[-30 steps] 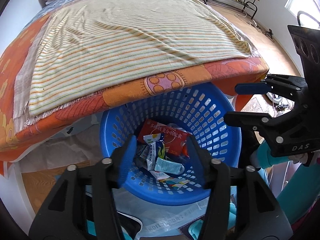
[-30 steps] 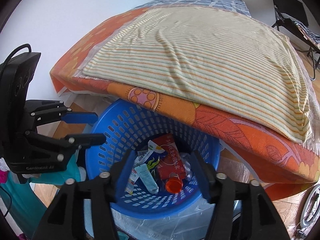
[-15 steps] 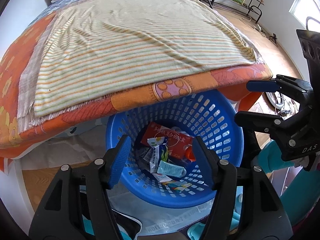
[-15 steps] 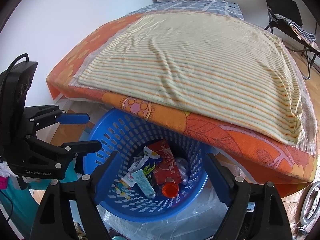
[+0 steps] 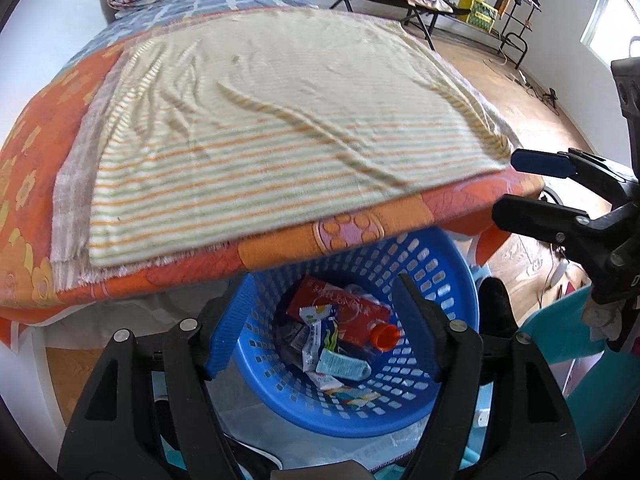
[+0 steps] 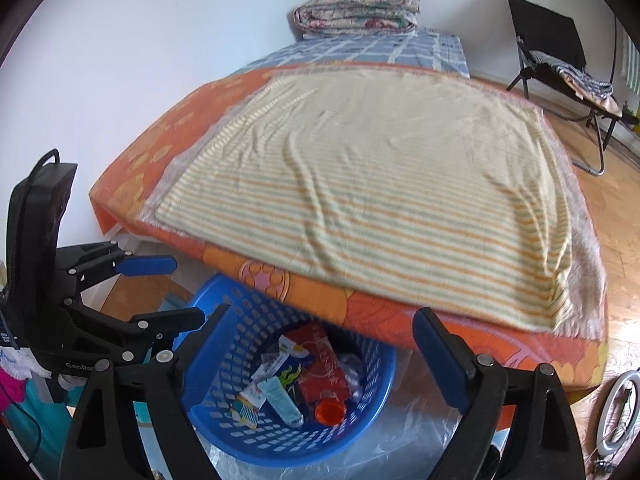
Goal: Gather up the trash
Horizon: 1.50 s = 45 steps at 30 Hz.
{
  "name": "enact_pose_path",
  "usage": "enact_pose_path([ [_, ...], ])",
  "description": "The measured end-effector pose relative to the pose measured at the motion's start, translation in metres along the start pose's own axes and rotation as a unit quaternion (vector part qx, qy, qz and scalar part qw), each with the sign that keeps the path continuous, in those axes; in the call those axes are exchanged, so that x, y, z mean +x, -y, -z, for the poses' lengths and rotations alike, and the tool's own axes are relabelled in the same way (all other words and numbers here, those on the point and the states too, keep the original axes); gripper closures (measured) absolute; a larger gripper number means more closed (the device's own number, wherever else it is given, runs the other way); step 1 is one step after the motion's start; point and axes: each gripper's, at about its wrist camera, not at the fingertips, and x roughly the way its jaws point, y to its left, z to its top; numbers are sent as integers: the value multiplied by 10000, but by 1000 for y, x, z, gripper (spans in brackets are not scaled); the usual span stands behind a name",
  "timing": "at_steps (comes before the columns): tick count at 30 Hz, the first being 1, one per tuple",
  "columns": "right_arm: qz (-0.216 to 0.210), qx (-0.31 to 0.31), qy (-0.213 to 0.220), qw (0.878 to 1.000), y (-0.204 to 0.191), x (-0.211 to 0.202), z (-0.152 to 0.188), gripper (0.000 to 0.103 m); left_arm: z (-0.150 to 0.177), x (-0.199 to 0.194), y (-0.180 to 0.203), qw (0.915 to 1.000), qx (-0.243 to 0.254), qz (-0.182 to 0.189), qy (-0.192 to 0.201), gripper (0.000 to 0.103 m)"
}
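My left gripper (image 5: 320, 334) and my right gripper (image 6: 320, 360) both hang over the blue basket (image 5: 452, 280), jaws just widened and holding nothing. The trash lies in its bottom: a red packet (image 5: 348, 308), an orange cap (image 5: 385, 336) at 3 o'clock of it, a pale tube (image 5: 340, 367) at 6 o'clock. The striped bed (image 5: 280, 140) overhangs the basket's 12 o'clock rim.

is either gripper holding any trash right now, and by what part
Nothing is held. The left gripper and right gripper are both open and empty above the blue basket.
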Motion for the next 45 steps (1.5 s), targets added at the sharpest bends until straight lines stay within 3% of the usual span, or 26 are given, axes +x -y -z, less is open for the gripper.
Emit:
enact_pose_path([
  [17,127,267,1017,9944,24,-49,-68,1,-72,-49,1,9937,-216,-150,1093,17],
  [30,69,425,1537,9872,44,-76,-114,0,-117,-101,-1,9743,-339,-388,2191,9],
  [37,35,380,1670,9852,48,-81,-127,0,-128,-113,-4,9651,-495,-520,2519,4],
  [45,-16,501,1617,9856,57,-73,-135,0,-132,-115,-10,9603,-700,-725,2600,2],
])
